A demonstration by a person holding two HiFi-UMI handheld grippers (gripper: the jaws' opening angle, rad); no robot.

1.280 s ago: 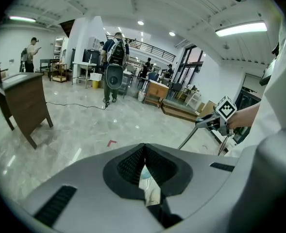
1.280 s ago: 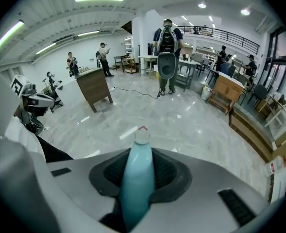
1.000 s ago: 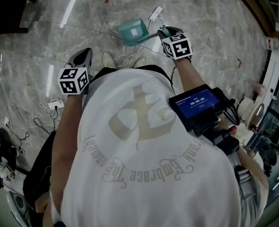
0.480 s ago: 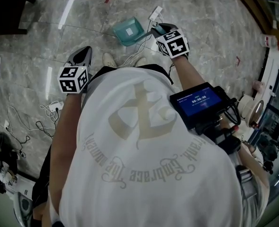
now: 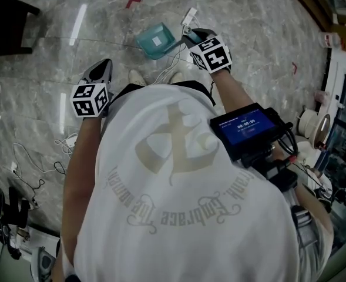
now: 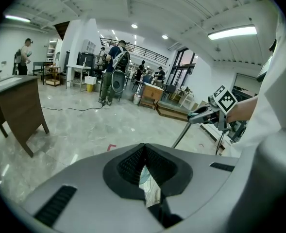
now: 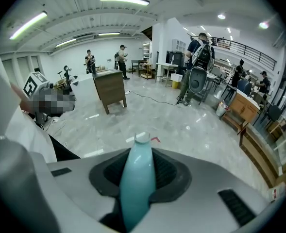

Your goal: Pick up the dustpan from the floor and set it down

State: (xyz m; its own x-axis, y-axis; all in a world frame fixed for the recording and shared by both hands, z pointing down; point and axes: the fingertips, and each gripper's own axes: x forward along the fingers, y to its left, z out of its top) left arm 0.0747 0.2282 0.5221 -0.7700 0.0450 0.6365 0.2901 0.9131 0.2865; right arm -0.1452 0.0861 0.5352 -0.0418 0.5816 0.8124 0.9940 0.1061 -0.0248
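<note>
The teal dustpan [image 5: 155, 40], with a white label inside its pan, hangs over the marble floor ahead of the person's feet. My right gripper [image 5: 191, 36] is shut on its long handle; in the right gripper view the teal handle [image 7: 138, 178] stands up between the dark pads. From the left gripper view, that right gripper [image 6: 207, 114] shows at the right with the handle's rod [image 6: 181, 134] slanting down from it. My left gripper [image 5: 105, 64] hangs at the left, apart from the dustpan, its jaws shut with nothing between them.
A dark wooden table [image 5: 8, 19] stands at the far left. White cables and a charger [image 5: 190, 16] lie on the floor beside the dustpan, more cables [image 5: 37, 157] at the left. A red tape mark [image 5: 133, 2] lies beyond. Several people [image 6: 111, 72] stand far off.
The right gripper and the dustpan have drifted left and farther away across the floor in the head view. The left gripper has hardly shifted.
</note>
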